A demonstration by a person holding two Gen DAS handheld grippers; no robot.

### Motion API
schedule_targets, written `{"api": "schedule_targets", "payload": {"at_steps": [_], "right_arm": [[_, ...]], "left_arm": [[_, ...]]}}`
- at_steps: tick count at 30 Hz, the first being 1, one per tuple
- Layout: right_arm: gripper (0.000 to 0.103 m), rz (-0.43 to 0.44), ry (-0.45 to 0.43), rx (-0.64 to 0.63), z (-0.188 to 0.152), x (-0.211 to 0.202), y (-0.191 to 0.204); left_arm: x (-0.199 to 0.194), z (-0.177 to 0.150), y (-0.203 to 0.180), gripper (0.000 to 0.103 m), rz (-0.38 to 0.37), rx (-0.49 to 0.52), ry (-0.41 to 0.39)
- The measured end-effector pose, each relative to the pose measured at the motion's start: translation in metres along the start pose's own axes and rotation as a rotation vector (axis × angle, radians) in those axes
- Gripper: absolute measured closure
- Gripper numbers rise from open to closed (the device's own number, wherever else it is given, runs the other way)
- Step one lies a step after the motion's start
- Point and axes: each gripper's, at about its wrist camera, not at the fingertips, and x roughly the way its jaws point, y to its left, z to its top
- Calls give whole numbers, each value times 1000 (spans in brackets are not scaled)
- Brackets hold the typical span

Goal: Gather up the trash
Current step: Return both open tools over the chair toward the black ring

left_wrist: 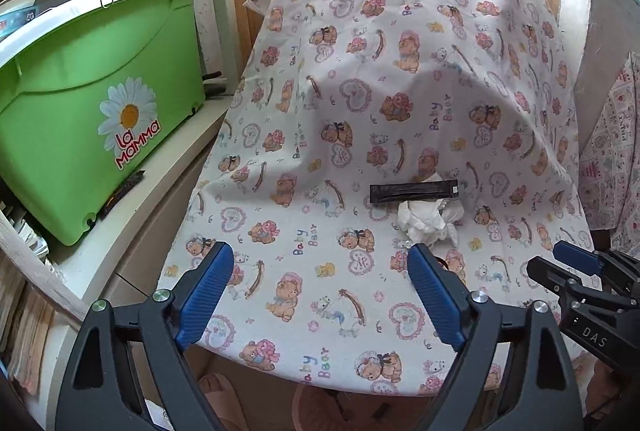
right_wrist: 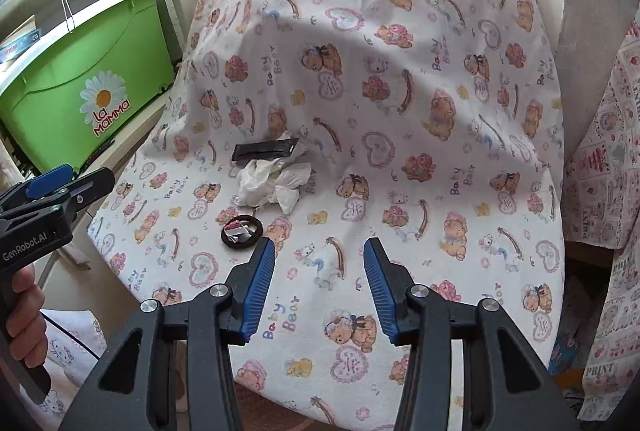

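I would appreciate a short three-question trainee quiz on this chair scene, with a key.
1. True or false: the left tool grips the crumpled tissue.
2. Which lies nearest the right tool? A the black wrapper; B the dark ring; C the green bin.
3. Fill in: the trash lies on a chair covered by a ____-print cloth.

Key: 1 false, both tools are open and empty; 2 B; 3 bear.

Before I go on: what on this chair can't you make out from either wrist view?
- Black ring: right view shows it; left view hides it behind a finger.
- What the ring holds: too small.
- Black wrapper label: too small.
- Green bin inside: hidden by its wall.
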Motion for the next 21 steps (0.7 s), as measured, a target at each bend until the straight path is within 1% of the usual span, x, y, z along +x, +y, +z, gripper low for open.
{"api": "schedule_targets", "payload": {"at_steps": [3,5,9,12,14,16,18,19,21], "right_arm": [[54,3,8,0,1,5,-2],[54,9,14,6,2,7,-3],[54,4,10,11,4,7,-6],[54,3,12,38,7,8,-12],[54,7,12,49,9,9,-14],[54,8,13,51,11,10,-15],[54,11,16,51,13,11,-15],[54,11,17,52,14,12,-16],[54,10,23,57,15,14,-17]], "left_arm": [[-1,-2,-3,4,15,26,-16],[0,-3,-1,2,-4,8,-8],[10,-4,2,2,-16,-14,33],[18,-8,-5,2,19,16,49],[24,-12,-12,2,10,32,71],[30,-17,-19,8,-14,34,95],[35,-21,-28,22,-38,51,108],[37,-23,-33,27,-57,64,114],[42,-25,-43,43,-100,79,121]]}}
